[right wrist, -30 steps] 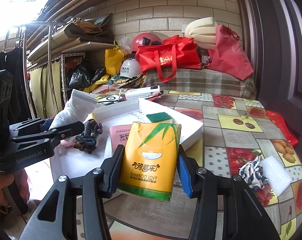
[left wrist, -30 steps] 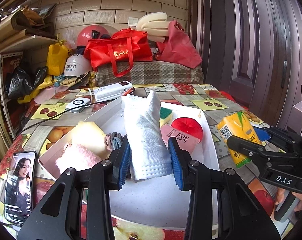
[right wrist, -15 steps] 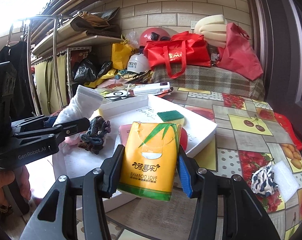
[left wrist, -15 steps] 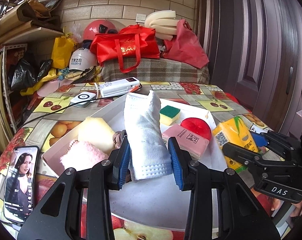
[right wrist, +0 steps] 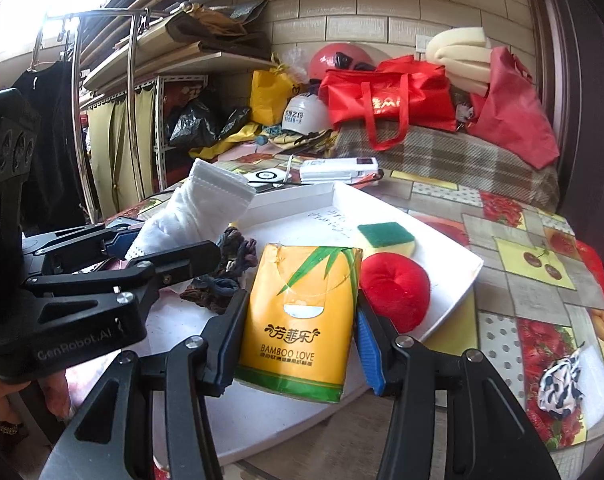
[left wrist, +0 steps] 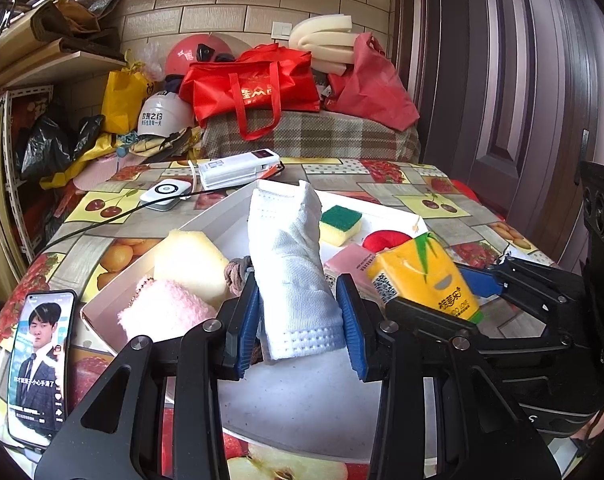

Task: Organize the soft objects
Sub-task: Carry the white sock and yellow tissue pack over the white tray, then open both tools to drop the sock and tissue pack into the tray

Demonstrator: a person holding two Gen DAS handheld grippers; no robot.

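One white tray (left wrist: 206,220) holds one green-topped sponge (left wrist: 339,224), one red cushion (right wrist: 393,290), one pink pack (left wrist: 351,260), one yellow sponge (left wrist: 190,264), one pink fluffy cloth (left wrist: 166,312) and one hair tie (right wrist: 222,272). The left gripper (left wrist: 300,316) clamps one white towel (left wrist: 292,276), long axis upright, leaning away, above the tray. The right gripper (right wrist: 298,340) grips one yellow tissue pack (right wrist: 302,320), upright over the tray's near edge.

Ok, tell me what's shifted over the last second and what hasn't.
The right gripper has carried the yellow tissue pack in over the white tray, closer to the left gripper. Nothing was grabbed or released: the left one still clamps the white towel, and the tray's sponge and red cushion lie where they were.
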